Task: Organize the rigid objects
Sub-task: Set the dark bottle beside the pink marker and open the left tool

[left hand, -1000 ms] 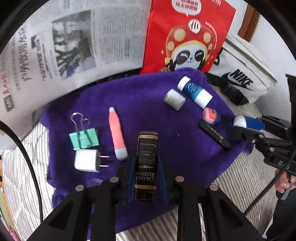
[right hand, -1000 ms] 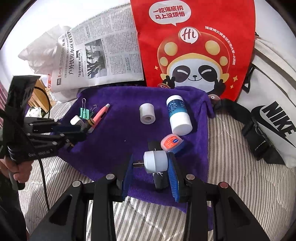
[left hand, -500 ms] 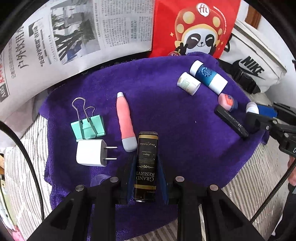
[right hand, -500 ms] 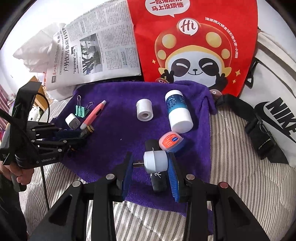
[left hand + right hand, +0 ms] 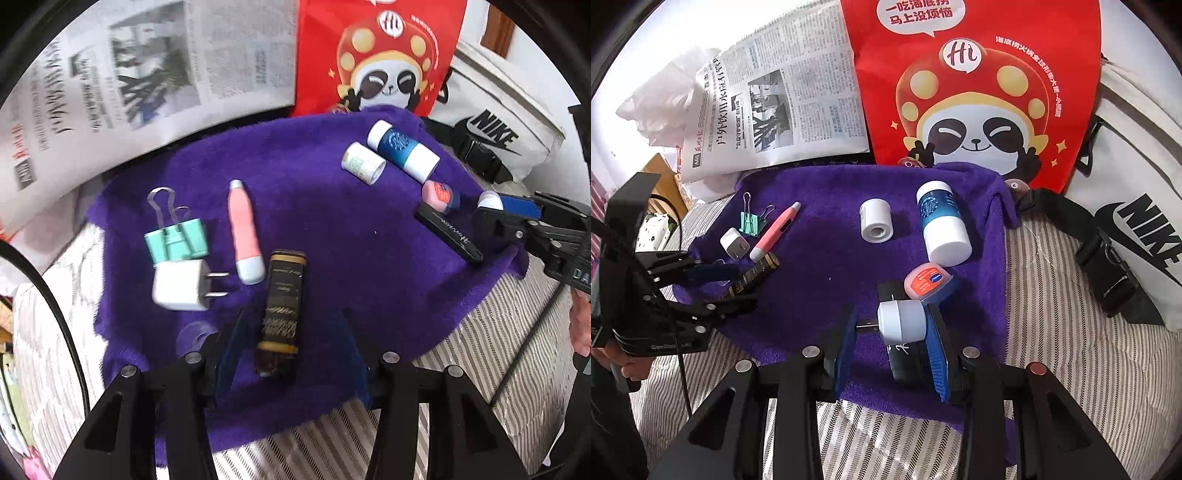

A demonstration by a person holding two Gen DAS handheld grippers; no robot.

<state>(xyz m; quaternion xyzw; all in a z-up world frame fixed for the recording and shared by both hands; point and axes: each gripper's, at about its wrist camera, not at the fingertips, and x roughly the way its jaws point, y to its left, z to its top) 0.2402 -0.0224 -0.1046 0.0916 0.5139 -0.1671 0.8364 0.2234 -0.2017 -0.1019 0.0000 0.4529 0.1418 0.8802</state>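
A black and gold box (image 5: 281, 310) lies on the purple towel (image 5: 332, 229), between the open jaws of my left gripper (image 5: 288, 343); it also shows in the right wrist view (image 5: 753, 275). My right gripper (image 5: 892, 339) is shut on a small white USB adapter (image 5: 901, 320), above a black case (image 5: 905, 354). On the towel lie a pink pen (image 5: 244, 230), a white charger plug (image 5: 181, 284), a green binder clip (image 5: 175, 242), a white roll (image 5: 875, 220), a blue and white bottle (image 5: 943, 223) and a small orange-lidded tin (image 5: 929, 280).
A red panda bag (image 5: 971, 85) and a newspaper (image 5: 783, 107) stand behind the towel. A white Nike bag (image 5: 1137, 206) with a black strap lies to the right. Striped bedding (image 5: 1052, 332) surrounds the towel.
My left gripper has opened and let go of the black and gold box, which now lies on the towel by the pink pen. My right gripper still holds the adapter.
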